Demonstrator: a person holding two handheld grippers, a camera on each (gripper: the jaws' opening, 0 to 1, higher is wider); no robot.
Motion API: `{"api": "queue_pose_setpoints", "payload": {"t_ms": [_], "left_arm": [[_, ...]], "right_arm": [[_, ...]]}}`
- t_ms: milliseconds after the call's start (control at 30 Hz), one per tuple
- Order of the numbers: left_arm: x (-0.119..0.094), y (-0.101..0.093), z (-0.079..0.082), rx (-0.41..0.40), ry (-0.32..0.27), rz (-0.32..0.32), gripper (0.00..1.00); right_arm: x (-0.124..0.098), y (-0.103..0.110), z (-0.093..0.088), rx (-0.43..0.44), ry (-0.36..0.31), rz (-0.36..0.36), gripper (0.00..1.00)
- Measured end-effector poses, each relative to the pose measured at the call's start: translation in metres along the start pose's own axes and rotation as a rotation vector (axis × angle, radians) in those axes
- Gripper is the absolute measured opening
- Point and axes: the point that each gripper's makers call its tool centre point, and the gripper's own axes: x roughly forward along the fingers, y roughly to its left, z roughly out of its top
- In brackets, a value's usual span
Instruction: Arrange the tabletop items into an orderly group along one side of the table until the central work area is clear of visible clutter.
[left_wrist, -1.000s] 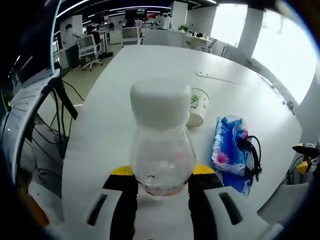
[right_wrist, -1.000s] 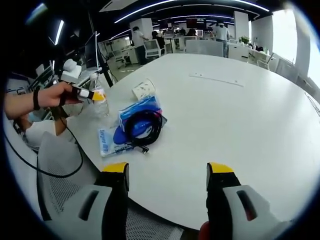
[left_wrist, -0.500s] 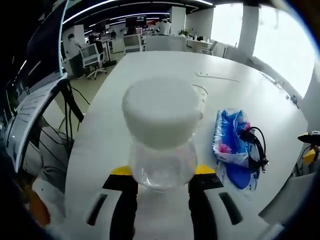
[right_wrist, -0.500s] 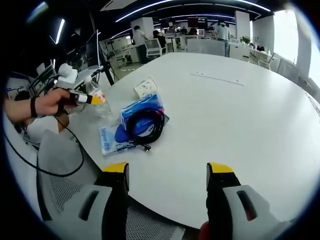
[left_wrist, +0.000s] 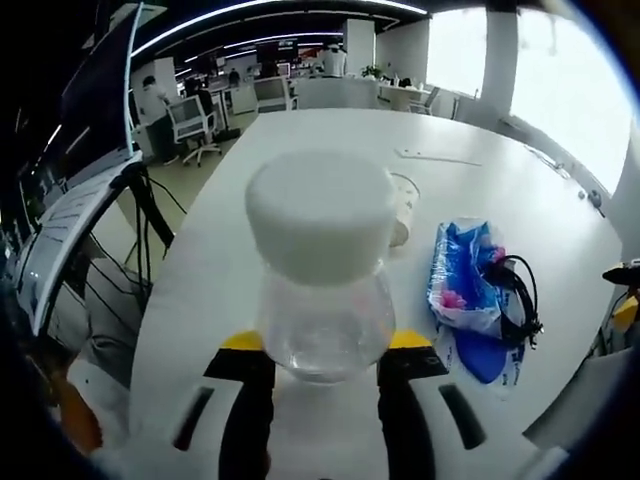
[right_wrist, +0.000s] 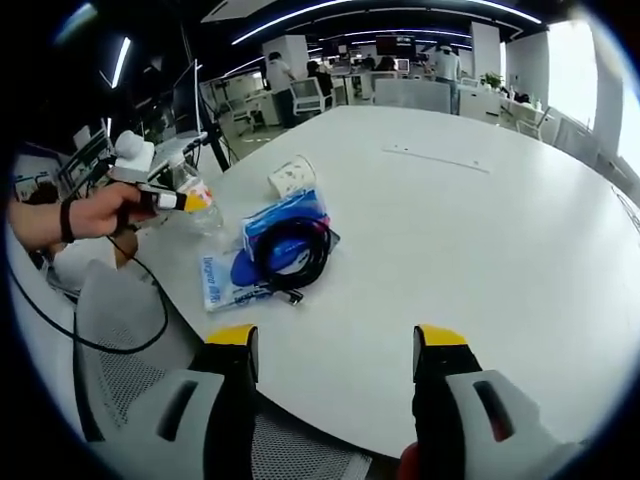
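Left gripper (left_wrist: 322, 362) is clamped on a clear plastic bottle (left_wrist: 322, 315), both yellow-tipped jaws pressing the round lower body. The bottle stands upright, long axis vertical, its white cap (left_wrist: 320, 225) on top. It sits over the near edge of the white table (left_wrist: 300, 130). Behind the cap peeks a paper cup (left_wrist: 402, 208), lying on its side. To the right of the bottle lies a blue tissue pack (left_wrist: 460, 275) with a coiled black cable (left_wrist: 515, 290) on top of it.

Over to the right gripper (right_wrist: 335, 350): jaws spread wide with only air between them, hovering off the table's edge. From here the left gripper shows at the far left, a hand (right_wrist: 100, 210) around it, the bottle pinched beside the tissue pack and the tipped cup.
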Motion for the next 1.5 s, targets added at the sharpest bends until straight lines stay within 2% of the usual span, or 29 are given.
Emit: {"api": "queue_pose_setpoints", "payload": {"t_ms": [133, 233, 400, 700, 1500], "left_arm": [[0.000, 0.000, 0.000, 0.018, 0.005, -0.025, 0.40], [-0.001, 0.000, 0.001, 0.004, -0.013, -0.062, 0.41], [-0.002, 0.001, 0.005, 0.026, -0.042, -0.100, 0.43], [-0.001, -0.004, 0.010, 0.066, -0.043, -0.153, 0.44], [0.000, -0.005, 0.010, 0.089, -0.031, -0.182, 0.42]], "right_arm": [[0.001, -0.001, 0.001, -0.006, 0.004, 0.002, 0.61], [0.001, -0.002, 0.002, -0.004, 0.005, 0.006, 0.61], [0.001, -0.001, 0.004, -0.003, 0.001, 0.008, 0.62], [0.005, -0.001, 0.004, -0.006, 0.005, 0.020, 0.63], [0.015, -0.002, 0.005, -0.006, 0.030, 0.047, 0.65]]}}
